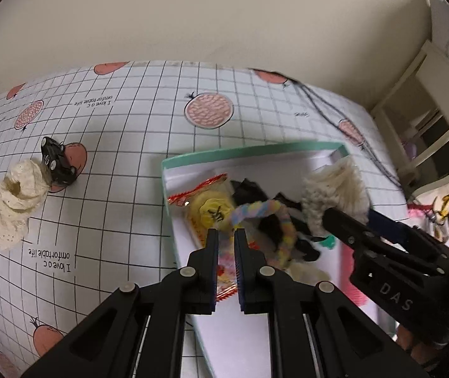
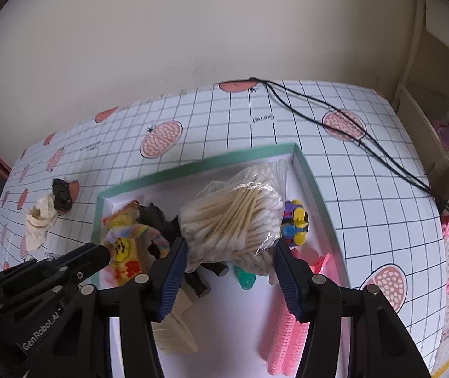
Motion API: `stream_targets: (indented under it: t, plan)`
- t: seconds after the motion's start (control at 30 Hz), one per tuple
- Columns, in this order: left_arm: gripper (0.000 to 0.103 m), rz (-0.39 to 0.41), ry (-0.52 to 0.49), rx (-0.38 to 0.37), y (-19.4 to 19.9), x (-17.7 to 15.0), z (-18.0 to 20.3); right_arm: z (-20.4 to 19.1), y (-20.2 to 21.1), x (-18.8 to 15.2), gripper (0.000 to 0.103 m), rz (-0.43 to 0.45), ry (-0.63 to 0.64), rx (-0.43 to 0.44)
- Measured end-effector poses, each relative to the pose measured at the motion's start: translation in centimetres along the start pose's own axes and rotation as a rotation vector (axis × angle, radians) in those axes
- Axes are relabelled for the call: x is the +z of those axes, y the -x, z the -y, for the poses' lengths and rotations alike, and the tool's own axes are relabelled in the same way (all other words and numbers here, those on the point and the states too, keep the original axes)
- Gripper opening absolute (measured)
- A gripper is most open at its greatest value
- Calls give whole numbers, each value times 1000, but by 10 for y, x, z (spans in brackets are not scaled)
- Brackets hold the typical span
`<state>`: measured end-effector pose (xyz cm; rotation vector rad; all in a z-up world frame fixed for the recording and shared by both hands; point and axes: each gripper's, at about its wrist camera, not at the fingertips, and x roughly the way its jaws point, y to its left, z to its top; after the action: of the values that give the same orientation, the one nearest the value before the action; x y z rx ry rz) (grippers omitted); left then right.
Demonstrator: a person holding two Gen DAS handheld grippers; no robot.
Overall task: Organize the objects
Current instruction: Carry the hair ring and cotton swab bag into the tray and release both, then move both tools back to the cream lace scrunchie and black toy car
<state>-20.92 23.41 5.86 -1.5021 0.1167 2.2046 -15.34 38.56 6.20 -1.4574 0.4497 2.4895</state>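
Box (image 1: 174, 170) with a mint-green rim sits on the desk (image 1: 129, 145) toward its right edge, already crowded with small things; wide bare grid cloth lies open to its left, where a cream scrunchie (image 1: 16, 198) and a black toy car (image 1: 58, 165) touch each other near the left edge; a black cord (image 1: 334, 110) runs along the far right corner; left tongs (image 1: 226, 236) reach in low over the box's near wall, jaws narrowed to a slim gap around a pastel hair tie (image 1: 274, 220), which loops above a yellow snack packet (image 1: 211, 214); whether the pads actually pinch the tie I cannot tell.

Seen from the right wrist, the box (image 2: 315, 189) fills the middle, its right wall close to the desk's (image 2: 366, 220) right edge; right tongs (image 2: 230, 252) hang above the box interior, jaws spread wide and clamped on a bag of cotton swabs (image 2: 233, 220); beside it a colourful toy car (image 2: 295, 222), below it pink hair rollers (image 2: 284, 340), a teal clip (image 2: 244, 278) and a cream comb (image 2: 174, 330); left tongs (image 2: 106, 252) enter from the left.
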Motion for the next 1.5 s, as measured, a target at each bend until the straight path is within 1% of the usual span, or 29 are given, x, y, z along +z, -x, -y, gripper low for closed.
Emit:
stream_targets:
  t: [0.1, 0.37, 0.77, 0.97, 1.1, 1.2, 1.33, 1.43, 1.5]
  plan:
    - [10, -18, 5, -2, -7, -2, -2, -2, -2, -1, 58, 0, 12, -4]
    - [10, -21, 2, 6, -9, -1, -2, -3, -7, -4, 58, -16, 16, -6]
    - [10, -30, 19, -42, 0, 2, -2, -2, -7, -3, 61, -18, 5, 12]
    - [10, -6, 24, -55, 13, 8, -2, -2, 0, 0, 63, -5, -6, 38]
    - [10, 30, 31, -65, 28, 13, -7, -2, 7, 3, 63, 10, -12, 47]
    - [10, 63, 52, -69, 39, 17, -11, -4, 20, 7, 63, 40, -12, 62]
    - [10, 94, 73, -55, 48, 21, -17, -9, 34, 12, 63, 77, 2, 78]
    - [11, 109, 81, -32, 50, 21, -22, -12, 37, 13, 63, 84, 14, 75]
    - [13, 116, 82, -13, 51, 21, -24, -14, 36, 13, 63, 83, 20, 71]
